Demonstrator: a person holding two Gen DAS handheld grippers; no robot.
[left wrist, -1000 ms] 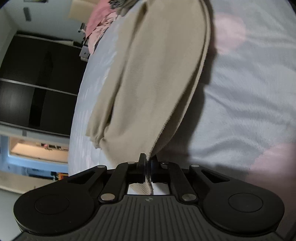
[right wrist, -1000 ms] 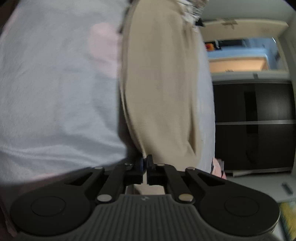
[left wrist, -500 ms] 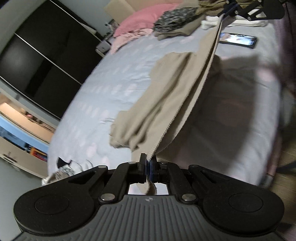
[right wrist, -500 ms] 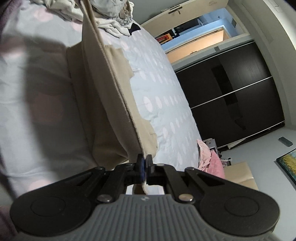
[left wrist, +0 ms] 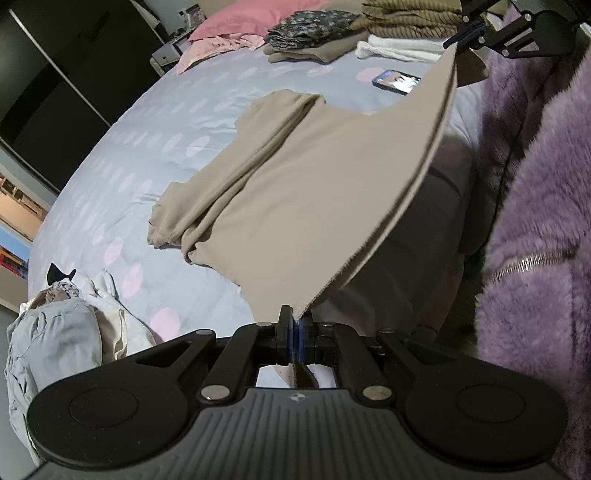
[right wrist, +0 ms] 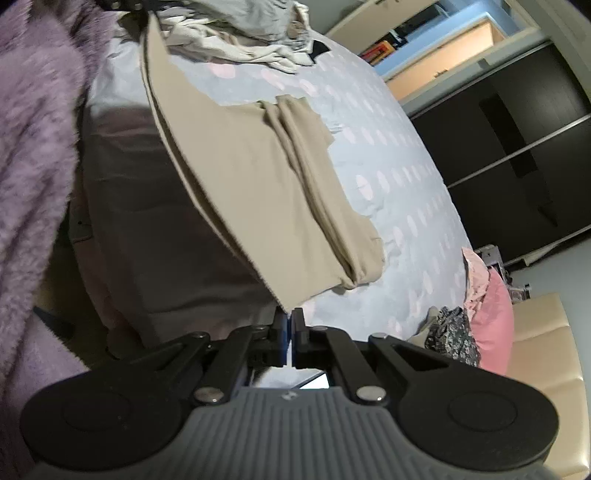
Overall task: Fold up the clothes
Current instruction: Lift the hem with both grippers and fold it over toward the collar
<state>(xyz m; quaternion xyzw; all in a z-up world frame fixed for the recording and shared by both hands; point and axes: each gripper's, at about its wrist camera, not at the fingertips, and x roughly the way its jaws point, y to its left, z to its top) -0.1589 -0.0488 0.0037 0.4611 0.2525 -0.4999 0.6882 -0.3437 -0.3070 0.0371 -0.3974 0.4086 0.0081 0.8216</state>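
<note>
The lifted beige garment (left wrist: 317, 192) hides the bed (left wrist: 155, 122) edge beneath it. The right tool (left wrist: 476, 31) is cut off by the left wrist view's top edge. The phone (left wrist: 396, 80) screen is too small to read.

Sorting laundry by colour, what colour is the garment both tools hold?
Plain beige garment, no pattern; clearest in the left wrist view.

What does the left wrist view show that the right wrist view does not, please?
Only the left wrist view shows the phone lying on the bed and the folded white item. Only the right wrist view shows the lit doorway. Both show the beige garment pinched by the left gripper and right gripper, and the pink pillow.
</note>
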